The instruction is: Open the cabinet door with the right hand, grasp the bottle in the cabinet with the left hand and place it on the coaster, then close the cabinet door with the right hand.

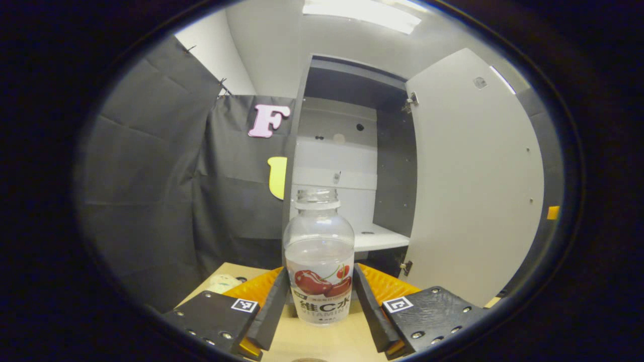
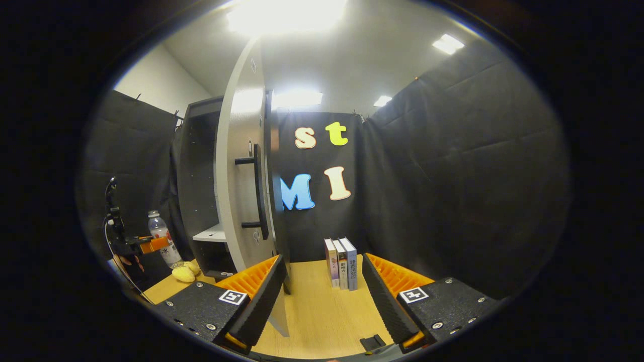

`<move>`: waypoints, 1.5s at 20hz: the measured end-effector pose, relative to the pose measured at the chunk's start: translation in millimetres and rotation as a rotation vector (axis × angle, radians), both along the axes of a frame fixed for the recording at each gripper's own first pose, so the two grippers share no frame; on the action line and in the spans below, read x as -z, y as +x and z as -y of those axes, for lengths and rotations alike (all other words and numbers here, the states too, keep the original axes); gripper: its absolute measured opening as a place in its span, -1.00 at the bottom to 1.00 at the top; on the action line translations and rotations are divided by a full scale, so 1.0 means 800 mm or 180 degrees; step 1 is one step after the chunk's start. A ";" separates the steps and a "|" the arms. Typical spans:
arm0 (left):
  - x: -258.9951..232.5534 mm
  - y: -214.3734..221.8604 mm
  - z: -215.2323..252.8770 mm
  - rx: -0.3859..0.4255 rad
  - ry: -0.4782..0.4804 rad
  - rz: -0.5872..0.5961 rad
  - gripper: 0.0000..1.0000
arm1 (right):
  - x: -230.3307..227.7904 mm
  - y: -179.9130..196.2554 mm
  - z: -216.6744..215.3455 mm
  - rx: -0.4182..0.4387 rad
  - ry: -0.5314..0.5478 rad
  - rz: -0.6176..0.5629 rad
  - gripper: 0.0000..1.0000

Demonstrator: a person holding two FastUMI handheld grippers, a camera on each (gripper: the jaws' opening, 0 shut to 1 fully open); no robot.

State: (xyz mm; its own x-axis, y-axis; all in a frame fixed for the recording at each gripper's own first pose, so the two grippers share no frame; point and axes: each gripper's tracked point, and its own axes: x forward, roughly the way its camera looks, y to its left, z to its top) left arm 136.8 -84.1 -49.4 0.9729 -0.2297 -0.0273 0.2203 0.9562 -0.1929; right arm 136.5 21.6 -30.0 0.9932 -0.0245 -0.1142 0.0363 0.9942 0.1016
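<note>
Left gripper view: left claw (image 1: 320,301) grips bottle (image 1: 319,261) | right claw (image 2: 322,296) agape beside door edge (image 2: 241,201)

Left tool (image 1: 321,301) clamped, right tool (image 2: 322,296) spread wide, level.

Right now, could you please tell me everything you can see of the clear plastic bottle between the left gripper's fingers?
The clear plastic bottle stands upright, out of the cabinet, between the left gripper fingers, which sit close against its sides. It has a ribbed neck with no cap visible, a rounded shoulder, and a white label picturing red cherries. It looks empty. Its base is near the light wooden tabletop; contact is unclear.
</note>
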 end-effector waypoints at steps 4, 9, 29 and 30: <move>0.044 -0.022 -0.007 -0.0028 -0.0002 -0.0065 0.50 | 0.006 0.007 0.003 0.0030 0.0049 -0.0043 0.88; 0.103 -0.039 -0.009 -0.0040 0.0003 -0.0235 0.49 | 0.005 0.012 0.010 0.0085 0.0089 -0.0059 0.89; 0.304 -0.084 0.016 0.0045 0.0141 -0.0841 0.51 | -0.007 0.010 0.012 0.0151 -0.0075 -0.0197 0.87; 0.308 -0.085 0.018 0.0048 0.0142 -0.0849 0.51 | -0.008 0.010 0.011 0.0151 -0.0104 -0.0198 0.87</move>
